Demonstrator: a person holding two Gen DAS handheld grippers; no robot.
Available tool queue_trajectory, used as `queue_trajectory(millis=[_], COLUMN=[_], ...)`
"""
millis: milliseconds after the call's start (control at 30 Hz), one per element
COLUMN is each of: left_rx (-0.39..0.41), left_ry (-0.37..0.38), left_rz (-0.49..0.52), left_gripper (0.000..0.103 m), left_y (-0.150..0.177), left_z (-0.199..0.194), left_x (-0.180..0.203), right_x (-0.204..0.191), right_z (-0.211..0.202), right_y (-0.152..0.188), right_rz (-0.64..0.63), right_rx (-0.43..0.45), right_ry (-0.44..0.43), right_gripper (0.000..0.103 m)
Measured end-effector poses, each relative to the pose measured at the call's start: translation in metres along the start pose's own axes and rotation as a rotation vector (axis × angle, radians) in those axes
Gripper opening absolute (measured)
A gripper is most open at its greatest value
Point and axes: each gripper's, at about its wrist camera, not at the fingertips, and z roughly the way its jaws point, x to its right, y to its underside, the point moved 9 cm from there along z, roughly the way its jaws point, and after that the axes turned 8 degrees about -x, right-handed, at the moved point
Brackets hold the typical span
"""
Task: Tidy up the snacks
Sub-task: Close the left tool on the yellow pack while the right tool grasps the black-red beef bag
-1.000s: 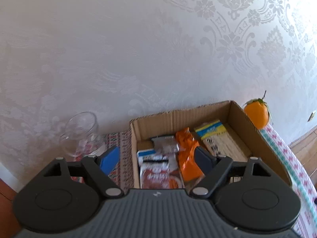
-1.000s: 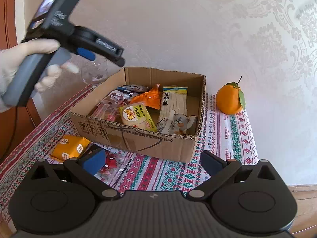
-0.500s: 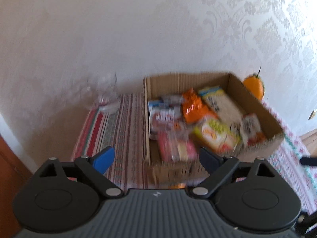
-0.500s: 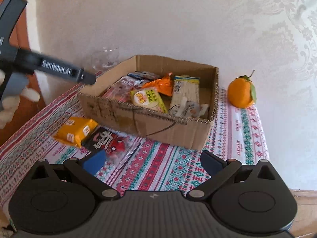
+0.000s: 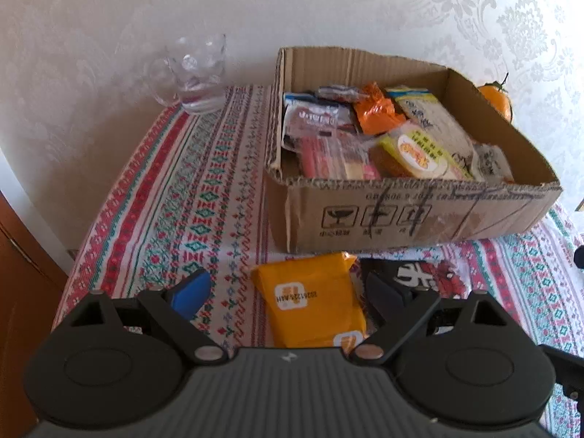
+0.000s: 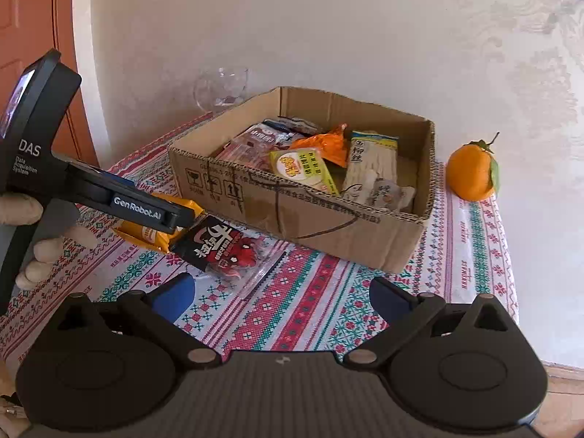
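Observation:
A cardboard box on the patterned tablecloth holds several snack packets. In front of it lie a yellow packet and a black-and-red packet. My left gripper is open, low over the table, with the yellow packet between its fingers but untouched. In the right wrist view the left gripper's fingers hang over the yellow packet. My right gripper is open and empty, above the cloth in front of the box.
A glass mug stands at the back left by the wall. An orange sits right of the box. The table's right edge is near. A brown door is at the left.
My left gripper has pulled back from over the box and dropped down to the yellow packet in front of it. My right gripper has moved back and a little right, still open.

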Motion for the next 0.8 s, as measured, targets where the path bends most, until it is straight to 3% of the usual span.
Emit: queue_trajectory(millis=[400,800], left_rx=[-0.019,-0.027], left_ry=[-0.053,-0.014], left_rz=[-0.093,-0.137], left_gripper=[0.092,0.092], left_y=[0.015,0.019], left_z=[-0.003,-0.007], left_x=[-0.039,-0.046], right_x=[-0.025,-0.065], right_z=[0.029,0.067], right_y=[-0.010,-0.029], right_rz=[-0.105,-0.296], right_rx=[-0.042,-0.048], right_ry=[-0.104,-0.143], right_gripper=[0.103,0.103])
